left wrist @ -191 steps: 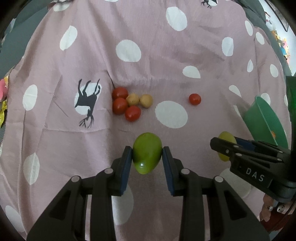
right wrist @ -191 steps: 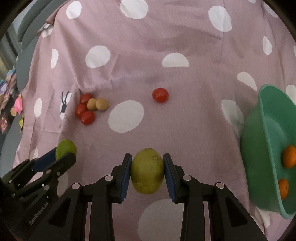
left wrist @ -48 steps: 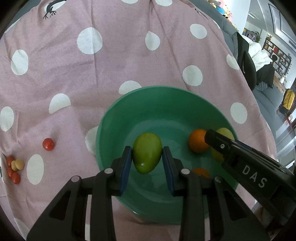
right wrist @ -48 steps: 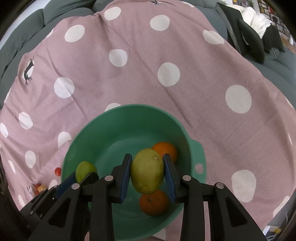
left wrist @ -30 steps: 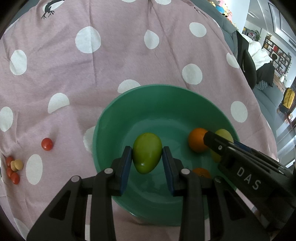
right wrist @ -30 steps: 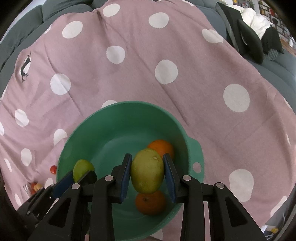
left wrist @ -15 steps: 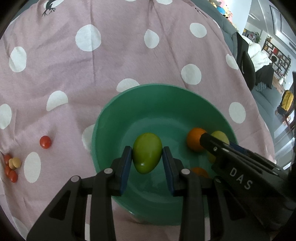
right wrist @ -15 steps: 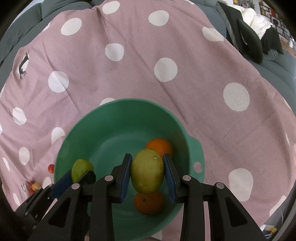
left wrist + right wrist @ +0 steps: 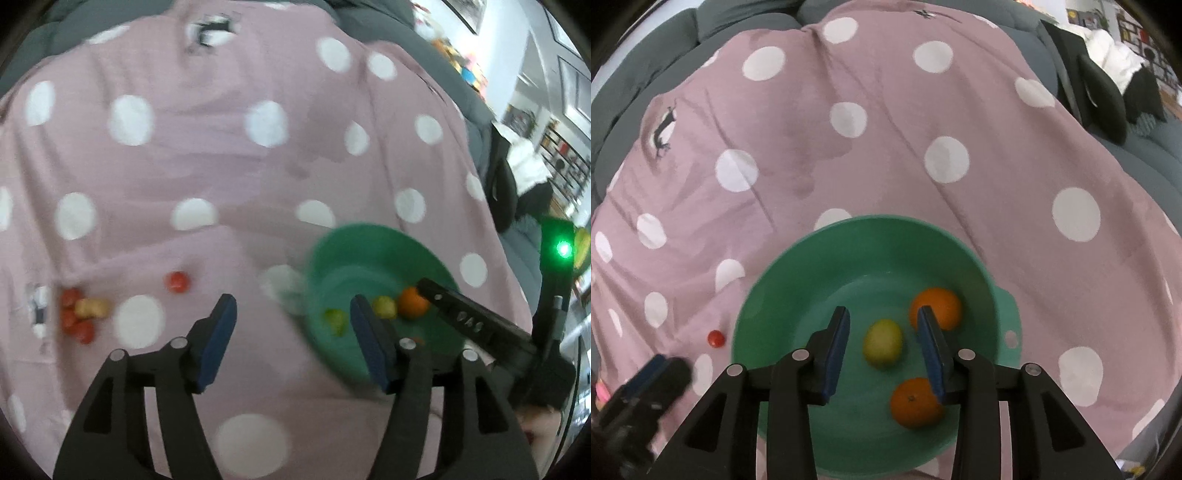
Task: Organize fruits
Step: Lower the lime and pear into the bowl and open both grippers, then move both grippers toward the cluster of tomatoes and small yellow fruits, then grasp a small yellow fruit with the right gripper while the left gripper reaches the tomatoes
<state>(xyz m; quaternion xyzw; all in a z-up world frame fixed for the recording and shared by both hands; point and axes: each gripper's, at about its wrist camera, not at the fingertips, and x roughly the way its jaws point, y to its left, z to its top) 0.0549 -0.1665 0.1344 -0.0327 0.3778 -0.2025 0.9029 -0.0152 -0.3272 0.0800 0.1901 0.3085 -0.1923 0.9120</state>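
Note:
A green bowl (image 9: 768, 306) sits on the pink polka-dot cloth and shows in the left wrist view (image 9: 354, 240) too. In it lie two oranges (image 9: 936, 308) (image 9: 914, 402) and a yellow-green fruit (image 9: 882, 347). My right gripper (image 9: 882, 343) is open and empty above the bowl, its jaws either side of that fruit. My left gripper (image 9: 293, 341) is open and empty, left of the bowl over the cloth. The blurred left wrist view shows a green fruit (image 9: 334, 319), a yellow-green fruit (image 9: 384, 306) and an orange (image 9: 412, 302) in the bowl.
A single red tomato (image 9: 177, 282) lies on the cloth left of the bowl, also in the right wrist view (image 9: 716, 338). A cluster of red and yellow small fruits (image 9: 79, 314) lies further left. The grey sofa (image 9: 746, 18) surrounds the cloth.
Both grippers have opened and dropped their fruits into the bowl. The left gripper has swung away to the left of the bowl. The right gripper stays above it.

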